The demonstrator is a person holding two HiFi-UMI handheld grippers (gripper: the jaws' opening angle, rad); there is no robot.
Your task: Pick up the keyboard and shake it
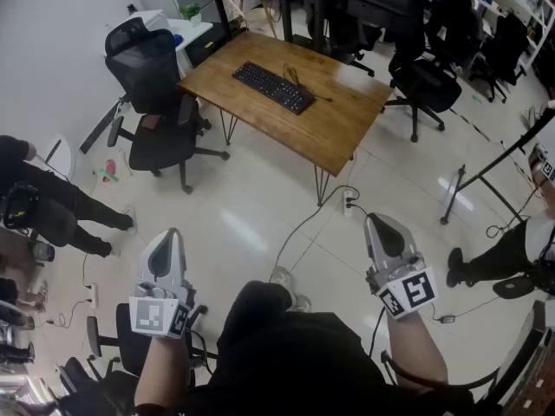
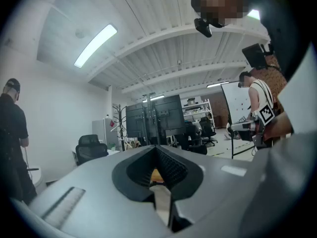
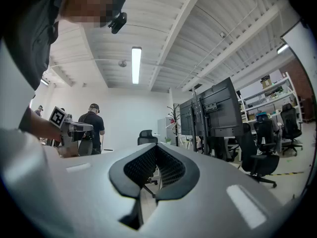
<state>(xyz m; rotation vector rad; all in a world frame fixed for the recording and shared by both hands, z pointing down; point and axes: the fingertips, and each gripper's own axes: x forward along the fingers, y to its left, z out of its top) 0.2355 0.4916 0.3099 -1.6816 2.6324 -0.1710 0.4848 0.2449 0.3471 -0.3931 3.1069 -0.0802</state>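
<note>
Two grippers low in head view, held level over the pale floor (image 1: 251, 224): left gripper (image 1: 171, 234) and right gripper (image 1: 375, 220), well apart on either side of the wearer's dark-clad body. Jaws on both are clenched together with nothing between them. Each gripper's own view shows the ribbed pads meeting at the tip.

One marker cube per gripper, left cube (image 1: 159, 315) and right cube (image 1: 408, 291). They carry black-and-white square patterns, no readable letters.

A white cable (image 1: 303, 228) runs across the floor to one power strip (image 1: 349, 201) by a table leg.

Further out is one wooden table (image 1: 347, 124) on thin metal legs. One black keyboard (image 1: 272, 87) lies flat on its far-left part, untouched and well apart from both grippers, with its cord trailing over the top. One black mesh office chair (image 1: 152, 85) sits just beside the table's left end.

Two bystanders at the frame edges: one left (image 1: 48, 202), one right (image 1: 507, 250).

More dark chairs at far right, count unclear. No brand print legible anywhere.
</note>
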